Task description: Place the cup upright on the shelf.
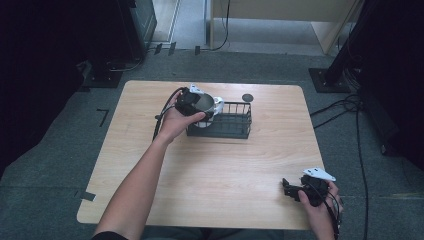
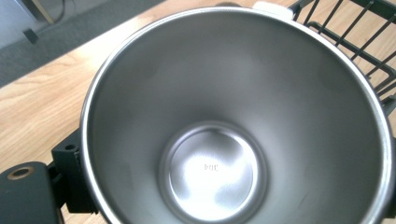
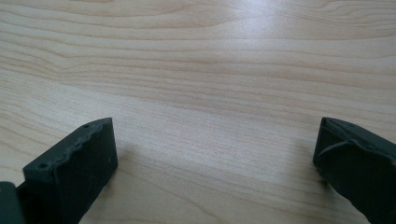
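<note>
Steel cup [image 2: 233,116] is clamped between the left gripper [image 1: 196,102] jaws, beside the wire basket [image 1: 227,125]. Right gripper [image 1: 290,187] is rested on the wooden table [image 1: 215,170], jaws spread apart.

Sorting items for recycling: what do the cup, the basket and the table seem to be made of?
Cup: metal, likely stainless steel, with a brushed grey inside that reflects light softly and a stamped mark at the bottom. Basket: thin black wire, probably coated metal, with open bars. Table: pale wood or wood-look laminate, with a smooth, slightly glossy grain; which one is unclear.
</note>
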Motion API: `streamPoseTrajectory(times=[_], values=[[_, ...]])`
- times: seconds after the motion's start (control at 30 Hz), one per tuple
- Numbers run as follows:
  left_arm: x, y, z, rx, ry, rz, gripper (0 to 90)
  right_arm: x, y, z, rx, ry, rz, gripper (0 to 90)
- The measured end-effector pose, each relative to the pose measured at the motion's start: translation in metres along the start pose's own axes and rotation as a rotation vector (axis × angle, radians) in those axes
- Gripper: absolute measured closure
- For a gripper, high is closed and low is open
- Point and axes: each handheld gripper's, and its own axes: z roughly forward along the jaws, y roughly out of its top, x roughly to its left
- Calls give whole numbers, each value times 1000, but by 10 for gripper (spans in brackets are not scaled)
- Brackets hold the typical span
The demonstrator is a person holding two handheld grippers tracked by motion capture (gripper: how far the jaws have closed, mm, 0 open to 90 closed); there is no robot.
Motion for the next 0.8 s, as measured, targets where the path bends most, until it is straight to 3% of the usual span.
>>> streamPoseTrajectory(times=[0.23,0.53,0.63,0.7,0.77,0.8], values=[[-1,0,-7,-3,32,-25,24,0,0,0,0,0,0,0],[0,0,-18,-36,17,-53,10,0,0,0,1,0,0,0],[2,2,-21,-73,-5,-76,0,0,0,0,0,0,0,0],[6,4,-28,-121,-29,-119,0,0,0,0,0,0,0,0],[7,5,-30,-126,-29,-126,0,0,0,0,0,0,0,0],[8,5,-32,-127,-9,-134,0,0,0,0,1,0,1,0]])
